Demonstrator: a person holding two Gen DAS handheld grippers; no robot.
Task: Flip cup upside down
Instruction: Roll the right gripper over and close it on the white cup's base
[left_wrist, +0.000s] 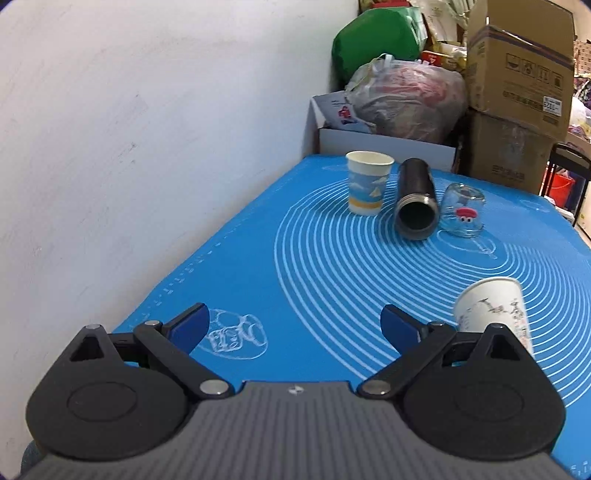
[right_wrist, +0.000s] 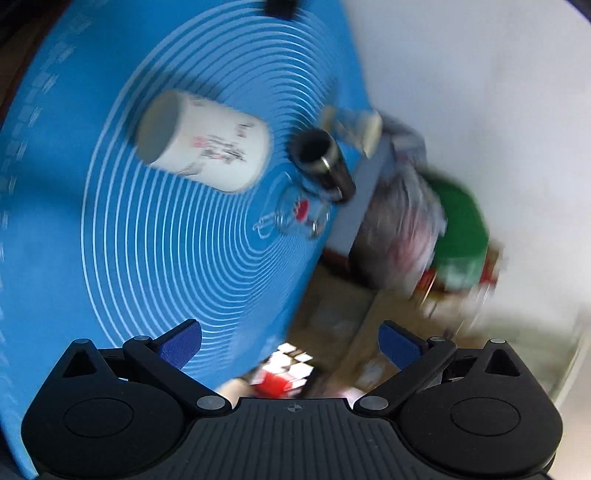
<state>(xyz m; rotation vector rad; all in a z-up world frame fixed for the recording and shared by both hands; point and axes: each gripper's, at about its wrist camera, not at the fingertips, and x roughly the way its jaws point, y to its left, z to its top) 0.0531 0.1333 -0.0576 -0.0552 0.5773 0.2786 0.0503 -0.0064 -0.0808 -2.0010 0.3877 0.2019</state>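
Left tongs (left_wrist: 295, 328): released, blue pads spread wide, low over the near edge of the table (left_wrist: 258, 258), grasping nothing.
Right tongs (right_wrist: 290, 343): also released and empty; this view is rolled hard over and blurred, so judge nothing fine from it.
White cup (left_wrist: 493, 314): nearest to you, just beyond the left tongs' right finger. It seems to stand mouth down, wide end on the mat, so I judge it already flipped.
Blue-printed cup (left_wrist: 369, 182): at the far side, upright, mouth up; probably the one left for you. Take it across the middle of the wall, squeeze lightly so the paper does not crush, lift clear, then roll.
Black tube (left_wrist: 415, 199): lies on its side just beside that cup, open end toward you. Come in from the wall side to avoid nudging it.
Glass jar (left_wrist: 461, 210): inverted, just beyond the tube.
Boxes and bags (left_wrist: 517, 74): piled behind the table.
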